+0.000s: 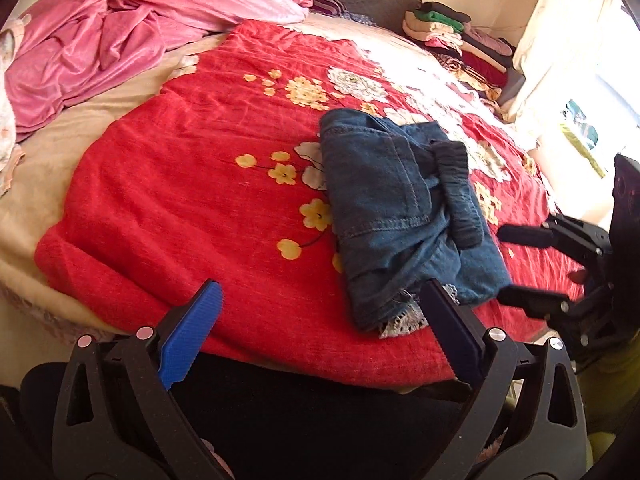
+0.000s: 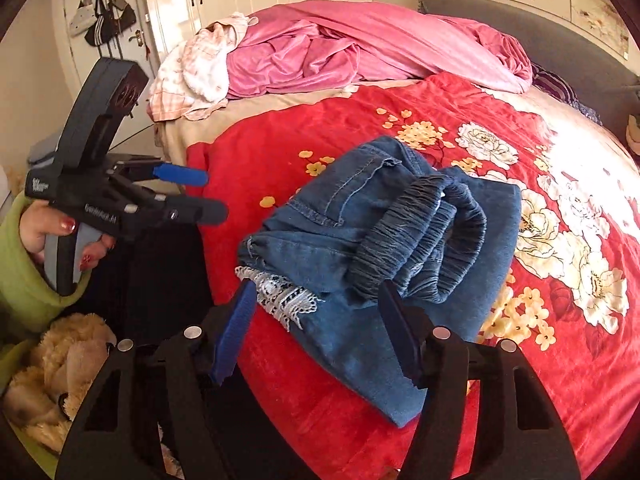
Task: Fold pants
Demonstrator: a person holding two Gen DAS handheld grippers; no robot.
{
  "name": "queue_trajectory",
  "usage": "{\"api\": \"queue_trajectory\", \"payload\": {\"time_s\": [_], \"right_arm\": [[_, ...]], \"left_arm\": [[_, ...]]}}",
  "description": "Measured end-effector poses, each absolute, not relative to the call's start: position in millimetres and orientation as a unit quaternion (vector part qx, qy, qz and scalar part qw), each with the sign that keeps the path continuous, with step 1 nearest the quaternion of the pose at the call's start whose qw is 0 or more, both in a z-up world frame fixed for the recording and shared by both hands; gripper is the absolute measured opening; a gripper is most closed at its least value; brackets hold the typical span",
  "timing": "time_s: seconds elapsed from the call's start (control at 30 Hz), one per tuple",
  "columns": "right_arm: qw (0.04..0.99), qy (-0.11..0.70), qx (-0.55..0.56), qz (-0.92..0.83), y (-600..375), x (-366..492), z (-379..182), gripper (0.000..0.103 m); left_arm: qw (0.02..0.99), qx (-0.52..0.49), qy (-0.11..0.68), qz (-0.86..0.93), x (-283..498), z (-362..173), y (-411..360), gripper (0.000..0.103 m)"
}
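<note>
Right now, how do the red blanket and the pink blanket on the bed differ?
The red blanket lies spread flat with yellow and white flowers printed on it; the pink blanket is plain and bunched in a crumpled heap near the headboard. The folded jeans rest on the red blanket, none on the pink one. Both lie on the same bed.

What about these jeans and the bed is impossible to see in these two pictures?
- Legs of the denim pants: folded underneath in both views, so their length is hidden.
- White lace trim: mostly tucked under denim; what it belongs to is unclear.
- Clothes stack: left view, too small and far to identify.
- Red floral blanket: right view, sunlight washes out the pattern.
</note>
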State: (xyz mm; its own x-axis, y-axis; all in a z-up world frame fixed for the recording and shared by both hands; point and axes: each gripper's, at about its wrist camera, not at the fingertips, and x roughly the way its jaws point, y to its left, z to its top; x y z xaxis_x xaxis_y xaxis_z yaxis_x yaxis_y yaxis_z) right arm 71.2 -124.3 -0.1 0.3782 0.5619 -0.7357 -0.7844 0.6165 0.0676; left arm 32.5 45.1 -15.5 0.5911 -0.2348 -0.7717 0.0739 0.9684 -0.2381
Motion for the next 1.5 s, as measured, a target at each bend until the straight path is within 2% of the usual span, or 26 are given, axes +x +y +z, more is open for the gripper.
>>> {"api": "queue_trajectory", "payload": {"time_s": [0.03,0.07,0.13,0.27,0.43,0.5,0.53,0.67,0.77,0.9,0.97,1.13,1.2,1.27,1.33,1.37,1.5], "right_arm": [[0.819,0.376,-0.147,0.408,-126.5,74.0,0.9,0.061],[0.821,0.376,-0.145,0.404,-128.6,77.0,2.0,0.061],[0.826,0.377,-0.140,0.396,-133.2,83.2,3.7,0.061],[0.833,0.382,-0.123,0.380,-141.0,97.2,4.0,0.061],[0.845,0.393,-0.083,0.353,-154.7,124.4,4.3,0.062],[0.853,0.400,-0.065,0.329,-166.0,136.8,1.1,0.062],[0.855,0.406,-0.058,0.316,-171.7,142.1,-2.3,0.062],[0.853,0.434,-0.010,0.289,-193.3,156.2,-18.3,0.063],[0.851,0.443,-0.004,0.281,-199.3,158.5,-26.4,0.063],[0.851,0.441,0.004,0.285,-202.5,156.1,-26.3,0.063],[0.853,0.438,0.009,0.285,-205.8,155.4,-25.2,0.063],[0.849,0.440,0.037,0.290,-211.8,152.4,-24.9,0.063],[0.848,0.440,0.048,0.292,-212.2,151.0,-24.6,0.067],[0.849,0.439,0.052,0.290,-212.0,150.7,-24.1,0.068],[0.849,0.440,0.058,0.286,-213.2,152.0,-24.1,0.069],[0.849,0.441,0.060,0.284,-214.2,152.9,-24.8,0.073],[0.849,0.446,0.060,0.277,-214.6,157.2,-28.9,0.073]], "left_arm": [[0.885,-0.082,0.448,-0.097,32.4,-17.3,38.3,0.085],[0.884,-0.075,0.450,-0.104,32.7,-18.8,33.2,0.076],[0.881,-0.064,0.454,-0.115,34.4,-22.2,23.8,0.068],[0.880,-0.036,0.456,-0.131,35.8,-25.2,6.6,0.047],[0.881,0.002,0.450,-0.147,37.6,-25.4,-14.5,0.043],[0.883,0.020,0.444,-0.150,41.5,-27.9,-22.8,0.031],[0.883,0.030,0.445,-0.145,44.3,-31.1,-26.2,0.022],[0.879,0.052,0.452,-0.146,43.3,-35.3,-33.7,0.015],[0.877,0.065,0.451,-0.155,35.9,-35.5,-36.0,0.015],[0.884,0.039,0.440,-0.151,32.3,-24.3,-22.6,0.020],[0.893,0.009,0.424,-0.148,32.1,-9.7,-6.6,0.044],[0.904,-0.031,0.414,-0.101,49.8,7.7,24.7,0.060],[0.904,-0.042,0.416,-0.091,60.0,10.0,29.4,0.067],[0.901,-0.046,0.421,-0.089,70.6,10.3,30.6,0.087],[0.898,-0.047,0.430,-0.086,80.6,8.4,27.6,0.089],[0.897,-0.050,0.431,-0.084,83.1,8.5,28.9,0.092],[0.893,-0.055,0.440,-0.077,99.4,-0.3,27.6,0.093]]}}
